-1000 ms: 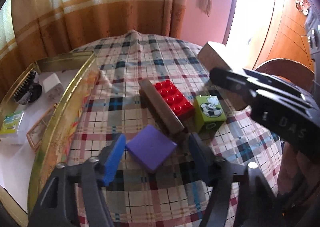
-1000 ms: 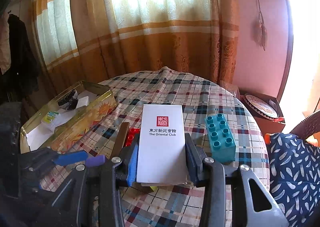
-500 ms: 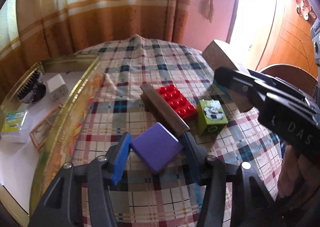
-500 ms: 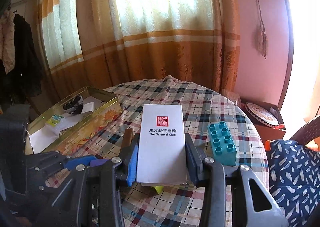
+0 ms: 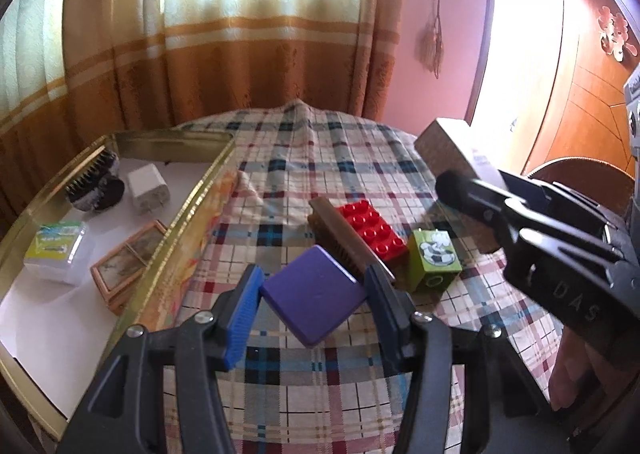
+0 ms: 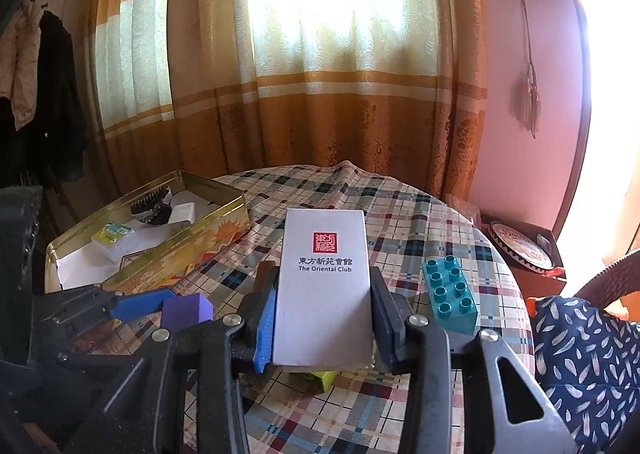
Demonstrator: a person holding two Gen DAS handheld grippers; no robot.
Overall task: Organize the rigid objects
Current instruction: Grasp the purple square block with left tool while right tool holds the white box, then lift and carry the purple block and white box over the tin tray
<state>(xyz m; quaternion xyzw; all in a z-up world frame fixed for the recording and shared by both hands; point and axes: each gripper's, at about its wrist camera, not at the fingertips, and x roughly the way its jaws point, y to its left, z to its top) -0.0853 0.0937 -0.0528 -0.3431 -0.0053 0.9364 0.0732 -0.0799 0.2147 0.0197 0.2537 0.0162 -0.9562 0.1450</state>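
Note:
My left gripper [image 5: 313, 283] is shut on a flat purple square block [image 5: 314, 294], gripped corner to corner just above the checked tablecloth. Behind it lie a brown wooden bar [image 5: 344, 242], a red studded brick [image 5: 370, 226] and a green cube with a picture [image 5: 434, 258]. My right gripper [image 6: 324, 314] is shut on a white card box printed "The Oriental Club" [image 6: 324, 286], held above the table. That box [image 5: 452, 158] shows at the right of the left wrist view. The purple block [image 6: 186, 310] shows low at the left of the right wrist view. A teal studded brick [image 6: 450, 294] lies right of the box.
An open gold tin [image 5: 192, 222] stands at the left of the table, holding a black brush [image 5: 94, 178], a white charger [image 5: 148, 188], a clear case [image 5: 56, 250] and a small wooden frame [image 5: 128, 266]. Curtains hang behind the round table. A patterned cushion [image 6: 580, 366] sits at the right.
My left gripper's fingers have drawn in onto the purple block and risen slightly with it. The right gripper keeps its hold on the white box, almost still.

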